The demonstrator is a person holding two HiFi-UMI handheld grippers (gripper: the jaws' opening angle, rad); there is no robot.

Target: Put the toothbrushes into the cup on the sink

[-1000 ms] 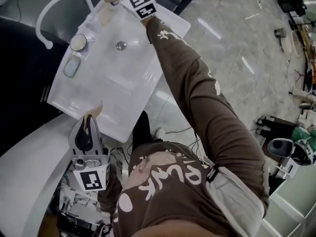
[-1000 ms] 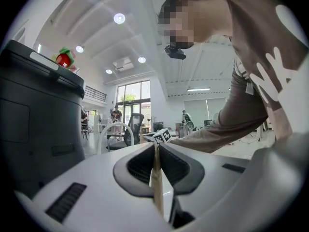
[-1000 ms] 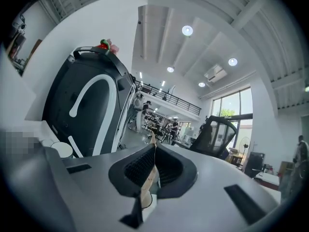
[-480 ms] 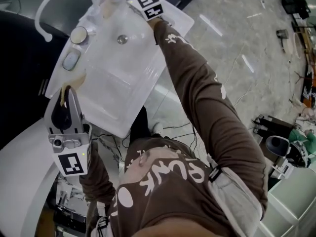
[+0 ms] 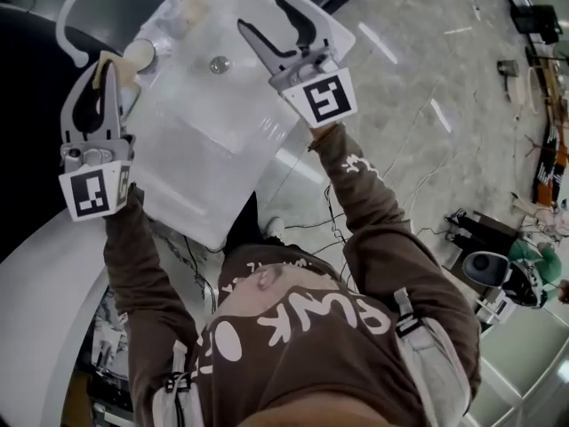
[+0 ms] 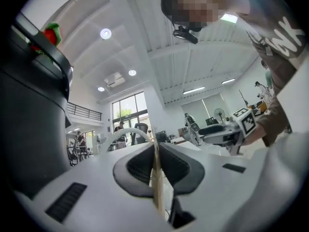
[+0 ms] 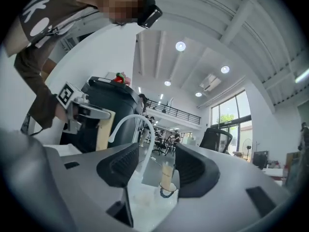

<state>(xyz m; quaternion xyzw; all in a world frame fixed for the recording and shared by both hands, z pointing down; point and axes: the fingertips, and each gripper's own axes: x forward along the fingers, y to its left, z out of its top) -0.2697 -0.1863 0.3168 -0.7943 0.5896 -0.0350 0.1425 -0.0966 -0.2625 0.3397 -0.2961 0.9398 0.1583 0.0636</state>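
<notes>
Right gripper (image 5: 259, 12) has backed off the far corner and now sits over the basin, around 1 o'clock of the drain (image 5: 219, 63). Left gripper (image 5: 99, 68) has come up from the near edge to the 9 o'clock rim.

Surface: white sink (image 5: 204, 140) fills the top of the head view, with the curved white faucet (image 5: 60, 25) off its 10 o'clock corner. A round fitting (image 5: 138, 54) sits on the rim just beside the left gripper's tips.

Room: glossy grey floor (image 5: 427, 78) at 3 o'clock, with cables and gear along the right edge. A dark bulk stands at 9 o'clock. The gripper views show a high ceiling with round lights, tall windows and a railed mezzanine.

Arms: both brown sleeves are stretched forward toward 12 o'clock, one to each side of the basin.

Left jaws are pressed together on the held toothbrush (image 6: 157, 178). It is a pale flat handle standing upright between the pads, its end poking past the tips.

Right jaws are opening, with nothing between the pads. They look straight at the cup (image 7: 167, 191) on the far rim of the sink. The parked toothbrush (image 7: 167, 172) stands upright in that cup, near the faucet base.
</notes>
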